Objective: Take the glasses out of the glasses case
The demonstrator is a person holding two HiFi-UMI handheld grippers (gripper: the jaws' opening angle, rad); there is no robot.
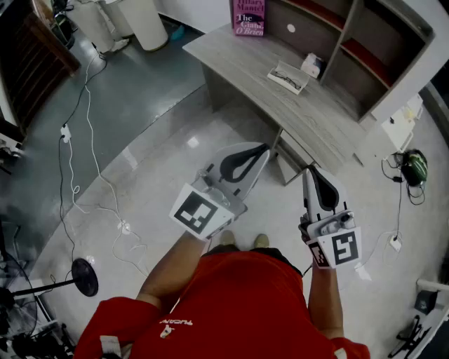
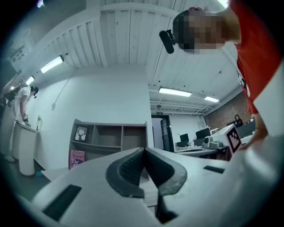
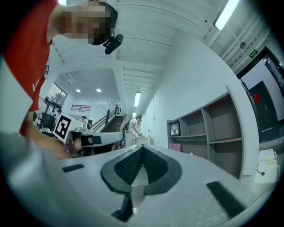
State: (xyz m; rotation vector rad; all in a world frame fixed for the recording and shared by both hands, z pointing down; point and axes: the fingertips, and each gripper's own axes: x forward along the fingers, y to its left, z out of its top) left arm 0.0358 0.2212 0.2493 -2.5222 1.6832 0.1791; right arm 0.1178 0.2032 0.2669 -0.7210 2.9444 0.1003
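Observation:
On the grey desk (image 1: 238, 52) ahead lies a pale, flat case (image 1: 287, 76) that looks open; the glasses cannot be made out at this distance. I stand on the floor short of the desk, holding both grippers up and roughly level. My left gripper (image 1: 261, 148) is shut, its dark pads (image 2: 133, 166) meeting at the tip with nothing between them. The right gripper (image 1: 309, 170) is shut and empty too, its pads (image 3: 128, 166) touching. Both tips are well short of the case. Neither gripper view shows the case.
A pink book (image 1: 249, 17) stands at the desk's back, and a small white object (image 1: 312, 64) sits beside the case. A wooden shelf unit (image 1: 365, 49) rises at the desk's right. White cables (image 1: 91, 175) trail over the floor at the left, and green headphones (image 1: 414, 167) lie at the right.

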